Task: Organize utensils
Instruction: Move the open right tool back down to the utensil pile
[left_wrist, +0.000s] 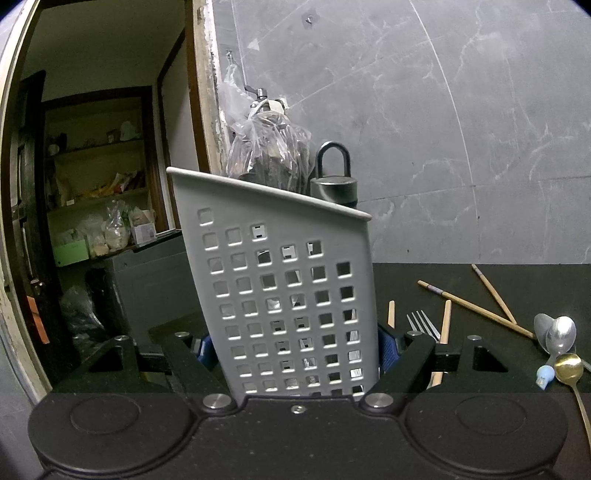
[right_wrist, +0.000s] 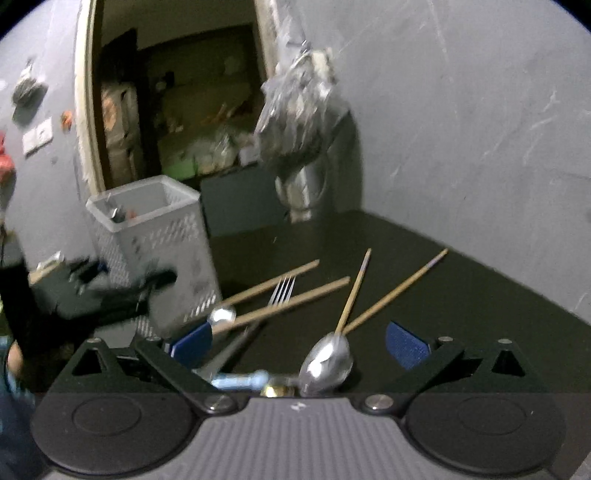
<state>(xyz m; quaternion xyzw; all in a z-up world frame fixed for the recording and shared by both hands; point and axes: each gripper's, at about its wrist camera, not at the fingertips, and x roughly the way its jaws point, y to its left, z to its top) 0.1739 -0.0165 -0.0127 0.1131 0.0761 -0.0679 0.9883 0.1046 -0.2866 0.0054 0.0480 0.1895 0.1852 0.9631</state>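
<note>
The utensils I must organize lie loose on the dark table top (right_wrist: 424, 280): a steel fork (right_wrist: 281, 291), several wooden chopsticks (right_wrist: 284, 304), and silver steel spoons (right_wrist: 327, 362) beside a small gold spoon (left_wrist: 569, 363), all to the right of the grey perforated plastic holder (left_wrist: 284, 288). I keep my left gripper (left_wrist: 295, 350) closed on this holder, its blue pads pressed on the two side walls, so that I judge the holder cannot slide or tip when something is dropped inside. The holder leans a little in this grip, and a few small things already sit in its open top. My right gripper (right_wrist: 299, 345) has its fingers spread wide with nothing between the pads; it hangs low over the silver spoons, I believe to take one next. Behind, a clear plastic bag (left_wrist: 266, 147) hangs on the grey wall.
</note>
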